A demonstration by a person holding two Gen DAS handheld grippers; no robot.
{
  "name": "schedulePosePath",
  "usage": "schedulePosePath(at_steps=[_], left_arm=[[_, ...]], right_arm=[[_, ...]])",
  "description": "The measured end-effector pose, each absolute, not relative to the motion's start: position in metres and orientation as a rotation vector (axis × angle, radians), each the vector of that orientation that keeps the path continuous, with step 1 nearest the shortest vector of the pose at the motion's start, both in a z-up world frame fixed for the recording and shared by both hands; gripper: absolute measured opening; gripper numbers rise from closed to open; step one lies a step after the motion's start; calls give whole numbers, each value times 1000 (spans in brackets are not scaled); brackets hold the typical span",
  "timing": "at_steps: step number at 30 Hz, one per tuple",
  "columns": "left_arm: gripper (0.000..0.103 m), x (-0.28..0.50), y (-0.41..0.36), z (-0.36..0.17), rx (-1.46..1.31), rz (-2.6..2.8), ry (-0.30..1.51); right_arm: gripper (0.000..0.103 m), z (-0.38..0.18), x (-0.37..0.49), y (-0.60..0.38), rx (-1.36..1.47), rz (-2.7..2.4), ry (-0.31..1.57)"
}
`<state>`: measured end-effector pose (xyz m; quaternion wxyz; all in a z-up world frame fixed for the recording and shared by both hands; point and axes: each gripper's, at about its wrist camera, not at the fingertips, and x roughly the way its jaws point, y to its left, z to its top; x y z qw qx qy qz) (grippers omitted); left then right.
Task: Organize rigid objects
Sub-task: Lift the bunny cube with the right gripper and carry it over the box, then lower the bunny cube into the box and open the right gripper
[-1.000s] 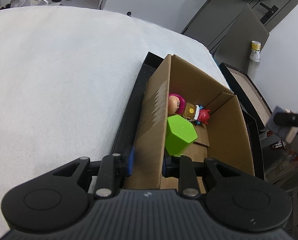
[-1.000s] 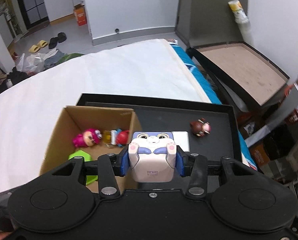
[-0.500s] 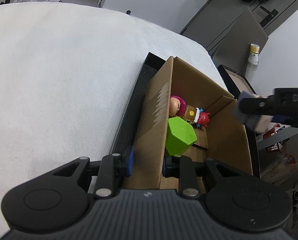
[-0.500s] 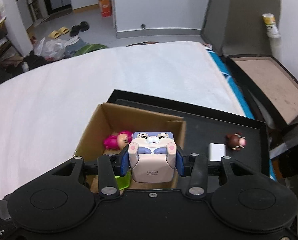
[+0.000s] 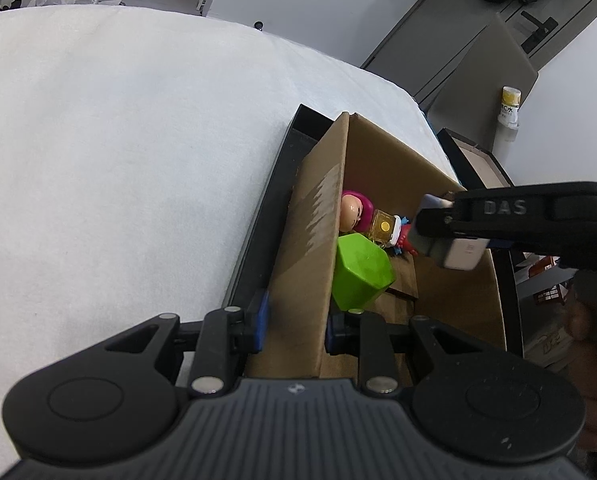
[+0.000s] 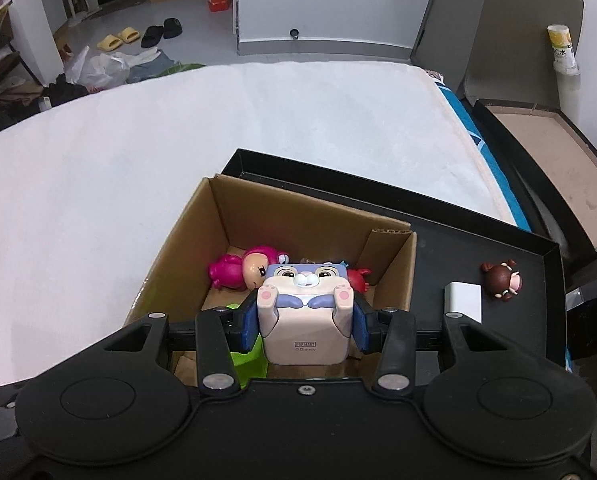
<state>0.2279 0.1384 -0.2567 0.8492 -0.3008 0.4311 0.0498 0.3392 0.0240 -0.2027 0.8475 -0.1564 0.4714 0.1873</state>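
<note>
My right gripper (image 6: 304, 326) is shut on a cube-shaped rabbit toy (image 6: 304, 312) and holds it over the open cardboard box (image 6: 392, 276); the toy also shows in the left wrist view (image 5: 452, 246). In the box lie a pink-haired doll (image 6: 244, 270), a red figure (image 6: 358, 278) and a green block (image 5: 360, 272). My left gripper (image 5: 296, 322) is shut on the box's near wall (image 5: 310, 248). The box stands in a black tray (image 6: 498, 248).
A white block (image 6: 463, 300) and a brown figure (image 6: 502, 279) lie in the tray to the right of the box. The tray rests on a white bed (image 6: 118, 152). A second black tray (image 6: 546, 152) stands past the bed's right edge.
My right gripper has carried the rabbit toy leftward from above the tray to over the box. The left gripper has kept its hold on the box wall.
</note>
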Motion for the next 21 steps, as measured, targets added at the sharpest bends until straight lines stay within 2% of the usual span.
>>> schedulePosePath(at_steps=[8,21], left_arm=[[26,228,139,-256,-635,106,914],[26,229,137,-258,-621,107,910]], right_arm=[[44,-215,347,31,-343,394,1011],[49,-187,344,4,-266,422,1011]])
